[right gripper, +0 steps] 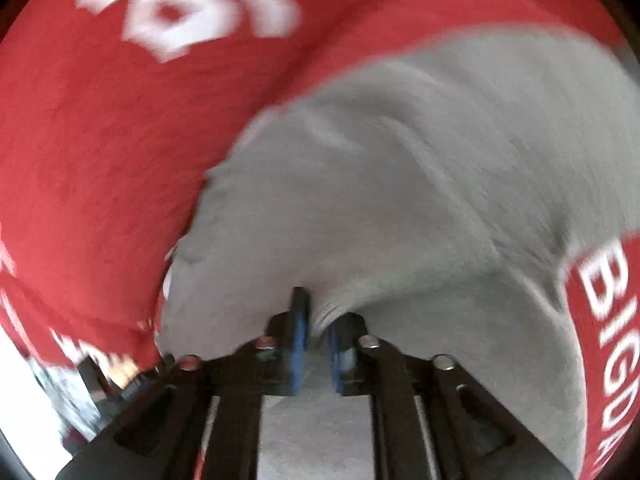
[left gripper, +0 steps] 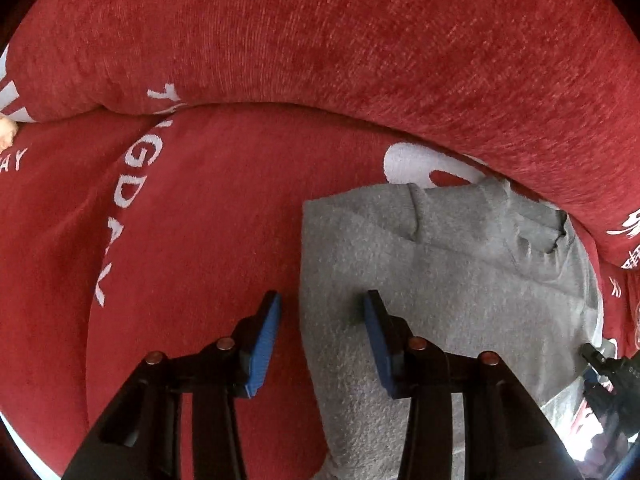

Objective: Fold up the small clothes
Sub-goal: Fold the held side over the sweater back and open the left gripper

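Red printed cover carries your grey garment, partly folded already. Your right gripper pinches its edge; your left gripper stands released astride another edge, so folding remains.

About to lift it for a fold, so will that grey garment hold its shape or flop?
Likely floppy: the grey garment already bunches into ridges where the right gripper pinches it. Probably light. Its fuzzy knit should cling, not slide, on the red cover.

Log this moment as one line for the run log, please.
stage: gripping for fold | left gripper: open, straddling grey garment edge | right gripper: shut on garment | surface: red cover
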Tool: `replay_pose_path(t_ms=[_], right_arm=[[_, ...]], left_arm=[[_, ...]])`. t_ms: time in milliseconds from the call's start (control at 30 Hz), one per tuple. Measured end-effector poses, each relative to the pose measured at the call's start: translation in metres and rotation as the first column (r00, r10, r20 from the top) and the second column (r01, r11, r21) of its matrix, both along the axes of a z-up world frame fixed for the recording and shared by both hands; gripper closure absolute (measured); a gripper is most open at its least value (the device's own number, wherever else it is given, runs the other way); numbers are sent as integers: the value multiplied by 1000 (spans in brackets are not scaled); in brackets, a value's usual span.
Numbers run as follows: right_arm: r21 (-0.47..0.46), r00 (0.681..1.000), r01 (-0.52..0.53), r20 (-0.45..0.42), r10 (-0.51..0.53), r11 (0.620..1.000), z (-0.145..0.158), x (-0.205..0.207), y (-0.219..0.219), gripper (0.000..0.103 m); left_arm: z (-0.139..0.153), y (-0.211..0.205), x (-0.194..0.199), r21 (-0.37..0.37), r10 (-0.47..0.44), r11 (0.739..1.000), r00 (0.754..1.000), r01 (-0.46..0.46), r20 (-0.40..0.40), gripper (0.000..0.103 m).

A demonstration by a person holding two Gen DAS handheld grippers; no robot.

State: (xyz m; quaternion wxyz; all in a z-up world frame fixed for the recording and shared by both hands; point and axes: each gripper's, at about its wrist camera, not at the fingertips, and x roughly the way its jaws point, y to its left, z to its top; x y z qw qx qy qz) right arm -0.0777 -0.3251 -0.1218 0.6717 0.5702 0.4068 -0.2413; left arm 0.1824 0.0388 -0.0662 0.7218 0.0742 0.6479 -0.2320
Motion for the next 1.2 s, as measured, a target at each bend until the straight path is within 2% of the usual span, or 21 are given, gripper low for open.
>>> replay_pose_path(t_ms=[67, 133, 233, 267, 333, 400, 433, 500, 533, 567, 600, 667, 800, 833, 867, 967, 1033, 1067, 1133, 1167, 1200], right_arm=[[44, 996, 75, 45, -77, 996, 0, -19, -2, 68], [86, 995, 78, 57, -83, 993, 7, -26, 4, 65], [187, 989, -53, 144, 26, 981, 13, -9, 35, 65], [230, 982, -111, 172, 72, 967, 11, 2, 52, 65], [321, 960, -236, 226, 168, 917, 0, 35, 101, 65], [367, 940, -312, 257, 227, 877, -11, 63, 137, 65], [387, 928, -346, 272, 253, 855, -17, 79, 158, 65], [402, 921, -367, 285, 266, 839, -28, 102, 187, 65], [410, 925, -357, 283, 256, 839, -34, 112, 197, 65], [412, 929, -342, 280, 240, 845, -38, 118, 202, 70], [407, 933, -329, 280, 226, 852, -40, 121, 204, 84], [383, 936, -314, 279, 215, 868, -39, 131, 207, 96], [357, 919, -348, 313, 240, 867, -31, 143, 226, 97], [346, 916, -359, 310, 255, 867, -30, 148, 229, 97], [341, 915, -366, 302, 268, 866, -32, 152, 232, 97], [340, 914, -390, 255, 315, 856, -48, 162, 241, 97], [347, 911, -396, 261, 319, 850, -50, 161, 242, 97], [344, 909, -403, 254, 329, 848, -46, 161, 242, 94], [328, 890, -451, 237, 390, 830, -33, 156, 234, 79], [309, 879, -473, 226, 419, 826, -24, 156, 232, 64], [284, 872, -487, 208, 443, 826, -16, 150, 226, 53]], left_arm=[[-1, -5, 11, 2, -5, 1000, 1000, 5, -11, 59], [-2, -2, 17, -1, -12, 1000, 1000, 12, -25, 59], [-7, -14, 21, -1, -40, 999, 999, 40, -26, 59], [-8, -20, 23, -8, -58, 998, 998, 57, -23, 67], [-8, -21, 24, -31, -85, 996, 996, 84, -36, 76], [-6, -20, 25, -40, -104, 994, 994, 102, -33, 79], [-6, -20, 25, -44, -108, 993, 994, 106, -33, 88], [-6, -17, 28, -58, -109, 993, 993, 107, -39, 88], [-6, -15, 29, -65, -106, 993, 993, 103, -42, 92], [-3, -8, 31, -76, -104, 992, 994, 100, -45, 94], [-1, -4, 33, -83, -104, 992, 994, 100, -45, 94], [2, -2, 33, -90, -117, 989, 993, 114, -34, 94], [8, 12, 40, -106, -118, 988, 993, 115, -23, 94], [7, 16, 42, -104, -105, 989, 994, 102, -26, 94], [5, 22, 46, -90, -88, 992, 996, 86, -23, 102], [2, 37, 51, -77, -58, 995, 998, 56, -19, 102], [7, 46, 48, -74, -69, 995, 998, 69, 6, 102], [12, 50, 46, -63, -72, 995, 997, 74, 34, 102], [19, 55, 41, -32, -67, 997, 996, 69, 58, 102], [23, 59, 39, -19, -49, 999, 997, 50, 65, 102], [28, 63, 37, -18, -27, 999, 997, 28, 70, 102]])
